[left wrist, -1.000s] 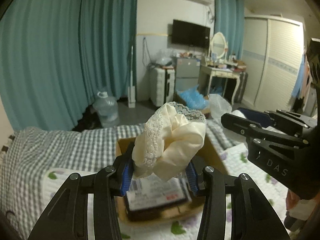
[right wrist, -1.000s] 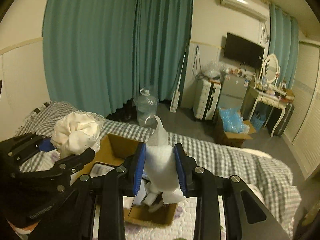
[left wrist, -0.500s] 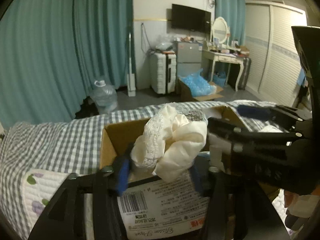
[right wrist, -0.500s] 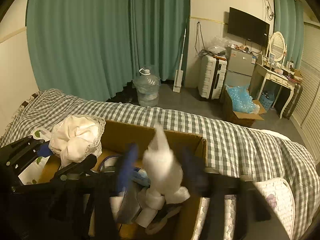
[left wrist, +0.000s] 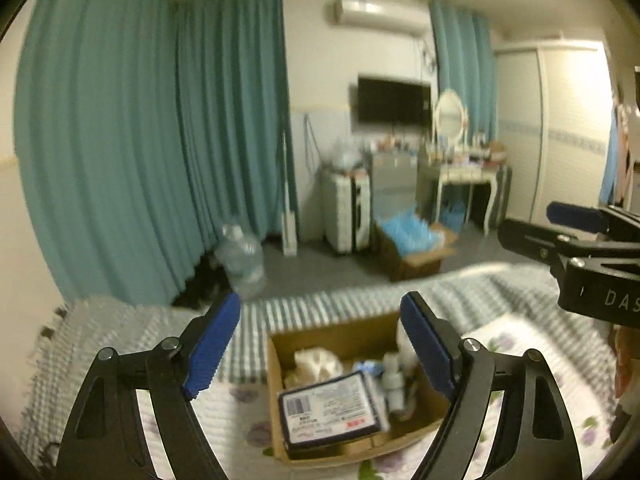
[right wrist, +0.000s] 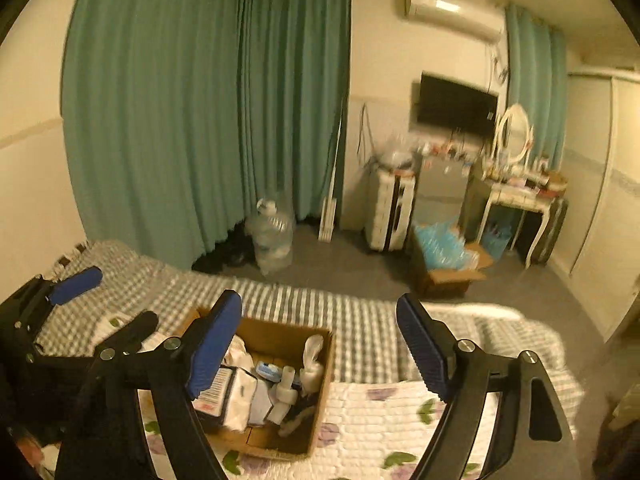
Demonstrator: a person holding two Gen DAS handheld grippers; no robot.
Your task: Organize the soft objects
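Note:
A brown cardboard box (left wrist: 276,364) sits on the bed below both grippers; it also shows in the right wrist view (right wrist: 320,392). The cream lace cloth (left wrist: 316,362) lies in its back left corner. The white cloth (right wrist: 312,354) stands at its right side, among a dark labelled packet (left wrist: 328,412) and white items. My left gripper (left wrist: 320,344) is open and empty above the box. My right gripper (right wrist: 318,344) is open and empty above the box; it also shows at the left wrist view's right edge (left wrist: 568,236).
The bed has a grey checked blanket (right wrist: 360,324) and a white flowered quilt (right wrist: 384,416). Beyond it are teal curtains (right wrist: 200,120), a water bottle (right wrist: 272,240), a suitcase (right wrist: 392,212), a box of blue bags (right wrist: 444,260) and a dressing table (right wrist: 520,192).
Both grippers opened and rose away from the box. The cream lace cloth and the white cloth, held before, now lie in the box.

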